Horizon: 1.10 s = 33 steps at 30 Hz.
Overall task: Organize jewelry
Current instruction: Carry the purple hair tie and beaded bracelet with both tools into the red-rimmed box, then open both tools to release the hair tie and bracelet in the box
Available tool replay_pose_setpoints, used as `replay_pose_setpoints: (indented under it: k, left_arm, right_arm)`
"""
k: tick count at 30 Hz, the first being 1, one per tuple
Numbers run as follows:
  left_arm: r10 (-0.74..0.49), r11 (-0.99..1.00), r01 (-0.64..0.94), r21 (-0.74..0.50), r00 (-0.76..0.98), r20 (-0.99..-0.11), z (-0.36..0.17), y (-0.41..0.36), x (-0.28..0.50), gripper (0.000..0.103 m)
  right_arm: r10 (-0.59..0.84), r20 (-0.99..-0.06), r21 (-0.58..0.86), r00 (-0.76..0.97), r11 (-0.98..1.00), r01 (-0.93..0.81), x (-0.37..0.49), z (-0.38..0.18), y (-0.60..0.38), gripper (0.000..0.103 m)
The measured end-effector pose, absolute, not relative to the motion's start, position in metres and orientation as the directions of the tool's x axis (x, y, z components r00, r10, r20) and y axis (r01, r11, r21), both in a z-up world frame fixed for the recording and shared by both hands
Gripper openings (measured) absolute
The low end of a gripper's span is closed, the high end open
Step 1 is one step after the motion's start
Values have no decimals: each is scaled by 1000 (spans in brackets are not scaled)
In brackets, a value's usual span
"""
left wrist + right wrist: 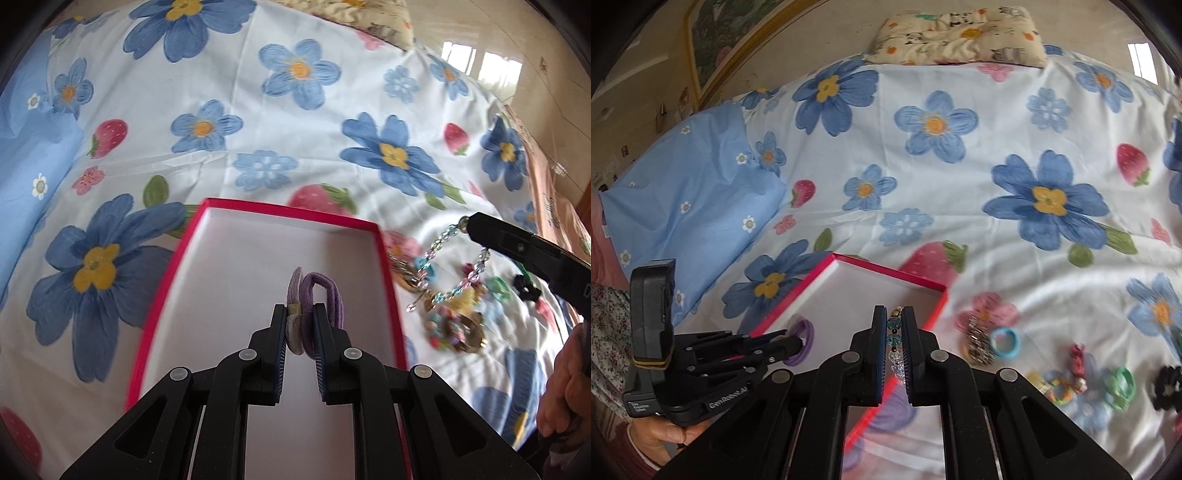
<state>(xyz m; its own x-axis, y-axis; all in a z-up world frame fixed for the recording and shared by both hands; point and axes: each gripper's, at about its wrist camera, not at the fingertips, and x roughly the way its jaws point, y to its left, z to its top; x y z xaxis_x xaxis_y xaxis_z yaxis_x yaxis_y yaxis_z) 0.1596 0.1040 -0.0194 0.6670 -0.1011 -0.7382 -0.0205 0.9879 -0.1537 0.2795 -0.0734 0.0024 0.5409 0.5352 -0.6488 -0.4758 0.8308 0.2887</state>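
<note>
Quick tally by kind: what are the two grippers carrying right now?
Hair ties, in left gripper: 2 (one pale lilac, one darker purple)
Bead string, in right gripper: 1
Total: 3

There are two claws, the left claw [300,314] and the right claw [894,332]. There is one red box [258,208] on the bed [332,122]. I count two purple hair ties [314,299] together and one beaded bracelet [443,243]. At about 4 o'clock from the box lie one blue ring [1005,341], one green ring [1123,384] and one black scrunchie [1169,384]. The other small pieces there are too blurred to count. There is one patterned pillow [960,37] at 12 o'clock.
</note>
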Motion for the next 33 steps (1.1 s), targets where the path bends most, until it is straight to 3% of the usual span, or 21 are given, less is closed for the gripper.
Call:
replay_pose_setpoints:
  k: [10, 20, 33]
  left_arm:
    - [-68, 988, -64, -138, 622, -780, -45, 131, 224, 13]
    - [-37, 990, -93, -108, 563, -826, -79, 137, 261, 14]
    - [3, 992, -106, -65, 540, -842, -89, 133, 269, 21]
  right_arm:
    - [609, -660, 373, 440, 774, -511, 322, -33, -12, 7]
    - [538, -748, 353, 388, 818, -455, 352, -89, -9, 7]
    - [490, -795, 308, 359, 835, -456, 354, -111, -5, 7]
